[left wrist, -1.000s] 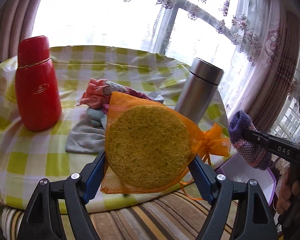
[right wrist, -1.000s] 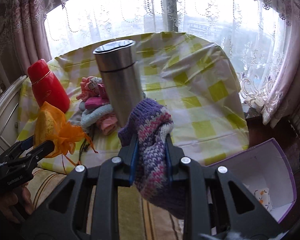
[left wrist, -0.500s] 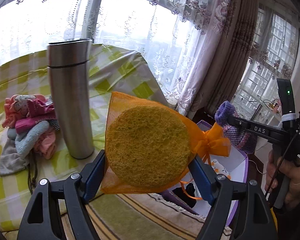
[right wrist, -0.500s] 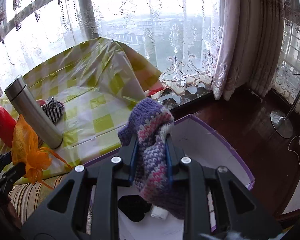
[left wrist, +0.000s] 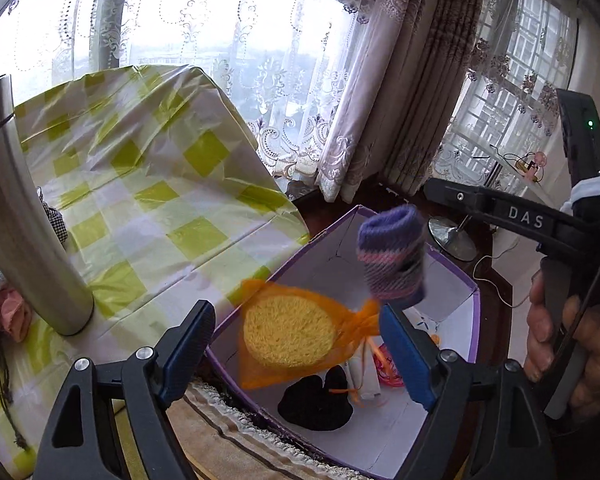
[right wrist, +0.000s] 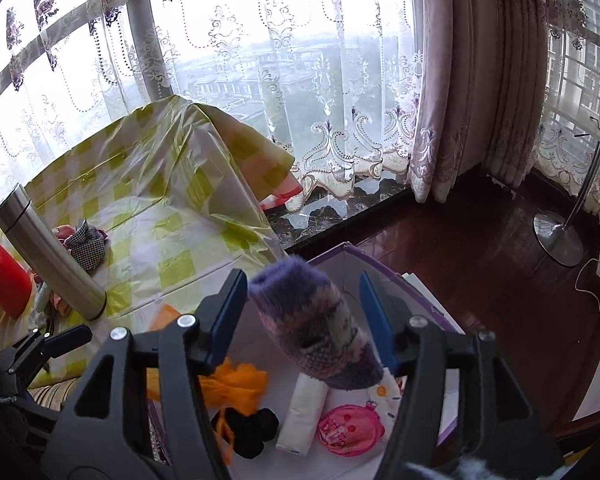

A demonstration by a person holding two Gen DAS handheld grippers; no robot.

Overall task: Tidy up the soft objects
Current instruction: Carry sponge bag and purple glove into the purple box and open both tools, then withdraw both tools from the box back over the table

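Lace curtains hang before a wide window; below it stands a table under a yellow-green checked cloth (left wrist: 160, 196), with dark wooden floor to its right. A purple-edged box (left wrist: 474, 320) sits just beside the table's near corner, open at the top.

Left gripper (left wrist: 296, 348): jaws wide, having just opened further. The orange mesh bag with a round yellow sponge (left wrist: 290, 336) lies between the blue pads but neither pad presses on it; it is over the box interior, blurred.

Right gripper (right wrist: 302, 312): jaws have just been opening and now stand clear on both sides of the purple knitted sock (right wrist: 320, 332), which is blurred and over the box, touching neither pad. A hand (left wrist: 568, 340) grips the right tool's handle.

Box contents, seen from the right wrist: a black soft item (right wrist: 248, 428), a white roll (right wrist: 304, 416), a pink round piece (right wrist: 350, 426).

On the table: a steel flask (right wrist: 48, 256) upright, a red bottle (right wrist: 0, 272) at the left edge, a checked dark cloth (right wrist: 86, 246) just beside the flask, and further small garments (left wrist: 4, 308) at the flask's base, partly hidden
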